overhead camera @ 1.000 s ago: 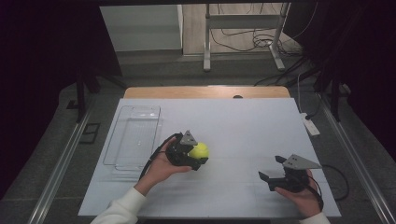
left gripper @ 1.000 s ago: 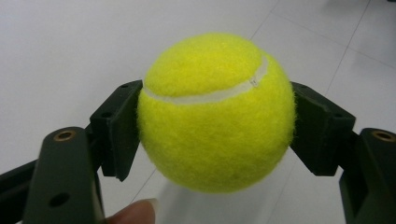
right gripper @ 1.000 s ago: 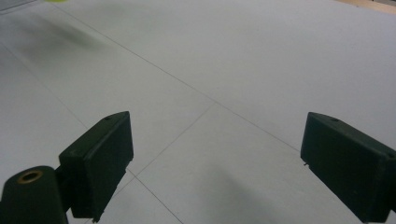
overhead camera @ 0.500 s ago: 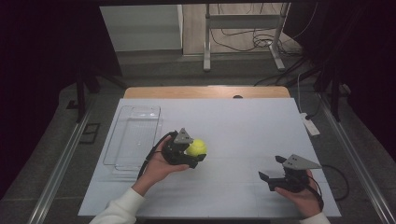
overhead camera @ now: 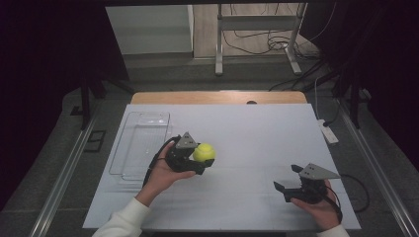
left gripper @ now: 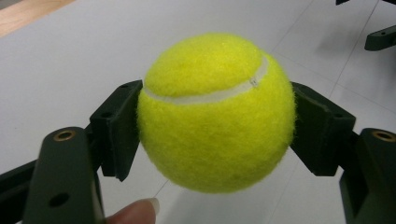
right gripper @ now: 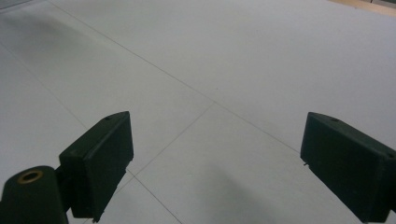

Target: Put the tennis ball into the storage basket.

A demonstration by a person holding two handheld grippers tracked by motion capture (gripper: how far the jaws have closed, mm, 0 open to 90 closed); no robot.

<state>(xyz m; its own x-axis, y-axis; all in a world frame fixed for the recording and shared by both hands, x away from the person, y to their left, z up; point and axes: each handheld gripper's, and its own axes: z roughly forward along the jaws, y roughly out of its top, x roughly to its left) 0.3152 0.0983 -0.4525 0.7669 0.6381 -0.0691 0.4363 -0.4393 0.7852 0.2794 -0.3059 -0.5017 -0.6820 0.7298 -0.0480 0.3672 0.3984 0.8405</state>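
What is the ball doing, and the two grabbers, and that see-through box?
tennis ball: squeezed between the jaws of the left gripper, up off the table.
left gripper: shut on the tennis ball, held in the left hand.
right gripper: open, nothing between its jaws, low over the table.
clear tray: lying flat on the table, looks empty.
white table: bare apart from the tray.

Recording lab or test bay: white-topped table (overhead camera: 257, 128) on grey floor, dark curtains (overhead camera: 49, 74) left and right, loose cables (overhead camera: 257, 42) and a metal stand (overhead camera: 257, 37) at the far side, power strip (overhead camera: 328, 132) at the table's right edge.
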